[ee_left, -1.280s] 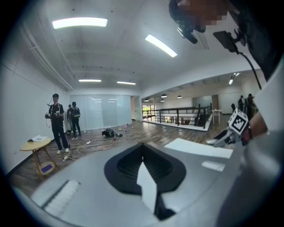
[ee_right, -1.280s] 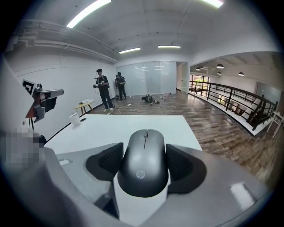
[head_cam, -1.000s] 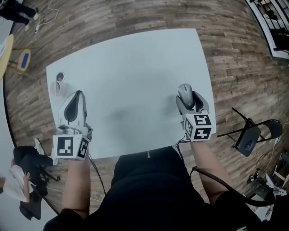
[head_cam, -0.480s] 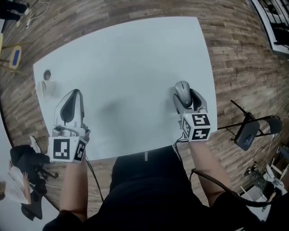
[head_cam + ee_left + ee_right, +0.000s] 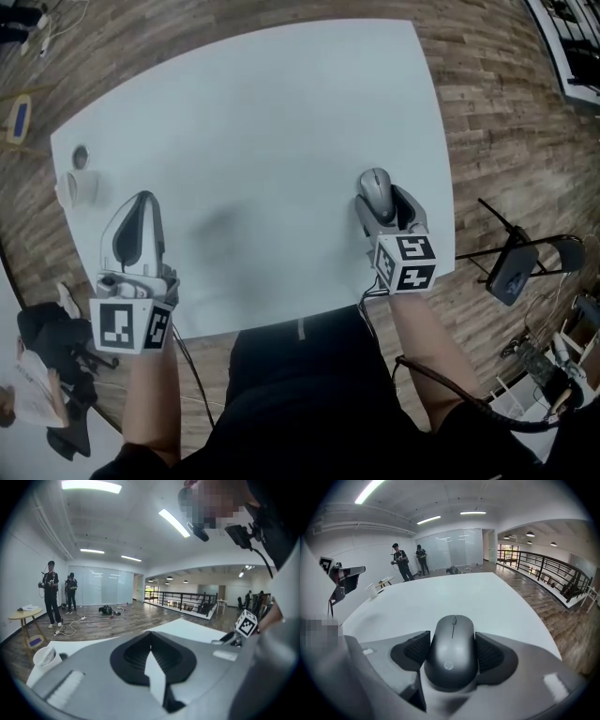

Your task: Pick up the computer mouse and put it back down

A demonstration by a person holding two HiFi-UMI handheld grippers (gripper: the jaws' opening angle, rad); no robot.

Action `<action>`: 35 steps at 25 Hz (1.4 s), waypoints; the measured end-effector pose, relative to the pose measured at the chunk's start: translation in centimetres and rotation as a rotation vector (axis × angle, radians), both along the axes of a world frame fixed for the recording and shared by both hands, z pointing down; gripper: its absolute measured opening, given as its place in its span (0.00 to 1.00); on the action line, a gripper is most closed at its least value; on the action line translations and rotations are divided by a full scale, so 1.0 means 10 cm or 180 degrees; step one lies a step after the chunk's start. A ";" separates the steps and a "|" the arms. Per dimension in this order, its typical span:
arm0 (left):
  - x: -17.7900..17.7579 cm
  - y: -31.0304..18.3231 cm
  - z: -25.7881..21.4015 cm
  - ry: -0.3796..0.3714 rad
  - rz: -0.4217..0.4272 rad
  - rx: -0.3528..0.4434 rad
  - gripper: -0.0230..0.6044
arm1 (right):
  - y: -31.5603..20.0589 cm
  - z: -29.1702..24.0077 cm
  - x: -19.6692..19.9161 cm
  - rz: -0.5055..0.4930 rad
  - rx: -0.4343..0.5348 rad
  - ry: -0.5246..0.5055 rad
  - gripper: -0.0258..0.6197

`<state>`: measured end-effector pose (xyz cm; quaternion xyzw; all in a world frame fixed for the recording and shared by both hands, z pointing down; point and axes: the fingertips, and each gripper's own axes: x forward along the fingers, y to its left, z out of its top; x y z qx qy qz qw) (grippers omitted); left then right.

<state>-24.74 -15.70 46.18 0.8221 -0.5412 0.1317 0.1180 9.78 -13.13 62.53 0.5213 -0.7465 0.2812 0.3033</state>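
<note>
The right gripper [image 5: 451, 638] has its jaws wide apart and clamped on the mouse [image 5: 376, 185]. Its ribbed black pads [image 5: 412, 649] press the two long sides, and the mouse's front end pokes out past the tips, away from the person. The mouse is dark grey with a scroll wheel on top, and it sits low over the bench [image 5: 281, 112], near the bench's right edge and nearer its front edge than its far one. Whether its underside touches the bench cannot be told. The left gripper [image 5: 141, 202] is closed: its tips meet, only a thin gap shows further back between the jaws, and it holds nothing. It hangs over the bench's front-left part, pointing away from the person. Each gripper has a cube [image 5: 405, 262] with black square markers at its rear, over the bench's front edge, with the person's bare forearm behind it. A white cup [image 5: 82, 187] stands by the bench's left corner, and a small round grey thing [image 5: 80, 155] lies just beyond it. The rest of the white benchtop is bare. The bench stands on a wood-plank floor [image 5: 506, 122]. A dark folding chair [image 5: 520, 267] stands on it off the bench's right edge. Two people [image 5: 399, 559] stand far beyond the bench's far end before a glass wall, and a black railing [image 5: 553, 571] runs off to the bench's right.
</note>
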 end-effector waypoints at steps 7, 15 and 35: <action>-0.08 0.02 0.06 -0.0005 0.0009 -0.0036 0.01 | 0.01 0.01 -0.03 -0.0018 0.0024 0.0094 0.51; -0.07 0.02 0.05 0.0020 0.0044 -0.0024 0.01 | -0.01 0.01 -0.02 0.0001 0.0113 0.0271 0.53; 0.01 0.16 -0.39 0.0084 0.0007 0.0361 0.01 | -0.20 -0.71 0.00 0.0047 0.0753 0.0218 0.59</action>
